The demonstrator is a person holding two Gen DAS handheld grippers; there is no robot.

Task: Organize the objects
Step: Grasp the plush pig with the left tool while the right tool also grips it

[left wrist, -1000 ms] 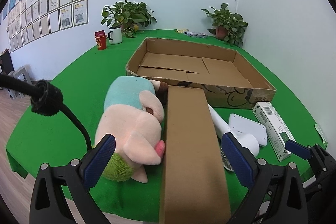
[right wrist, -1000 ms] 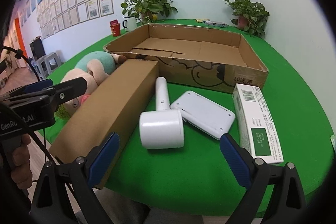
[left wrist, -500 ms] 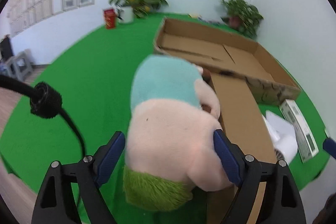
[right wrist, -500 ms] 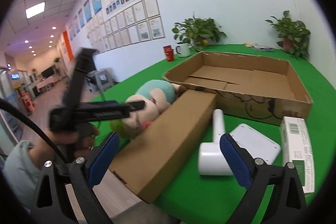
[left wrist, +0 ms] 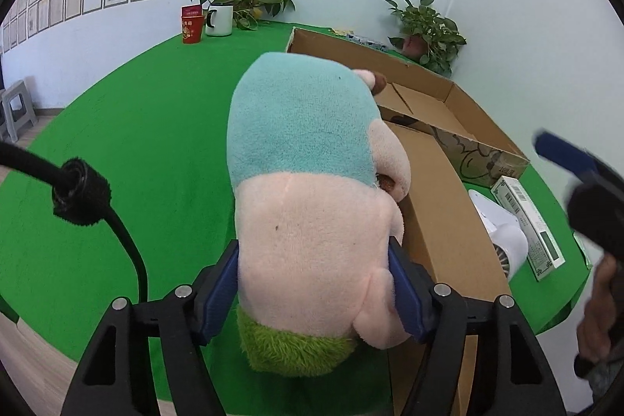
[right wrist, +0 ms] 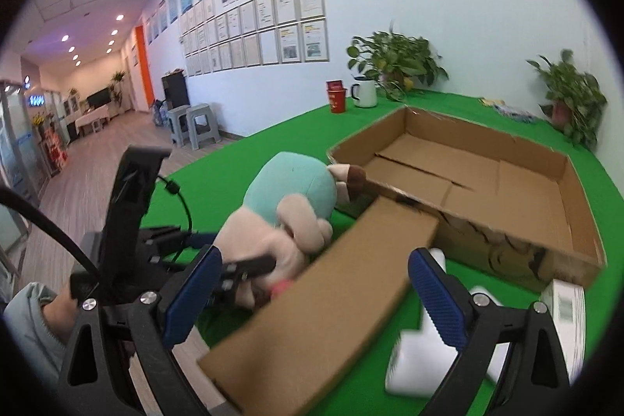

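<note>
The green table (left wrist: 148,127) carries everything, and the open cardboard tray (right wrist: 507,182) toward its far side is where I judge the things are meant to go — it looks bare inside. In front of the tray lies the long brown box (right wrist: 331,303), one end touching the tray's near wall, the other hanging past the table edge.

The plush toy (left wrist: 308,205) lies on the table pressed against the long box's left side. My left gripper (left wrist: 312,283) has its blue pads on either flank of the pink body and the jaws are closing; the fabric already bulges at both pads, so I read it as a grip forming across the narrowest part, the easiest place to hold something this soft.

My right gripper (right wrist: 314,295) hangs open with nothing between its jaws, above the long box.

The left wrist view shows pad contact up close but hides the toy's underside. The right wrist view — blurred — shows the toy's brown foot near the tray's corner, and the white handheld fan (right wrist: 413,361) and green-and-white carton (left wrist: 526,221) waiting on the right.
</note>
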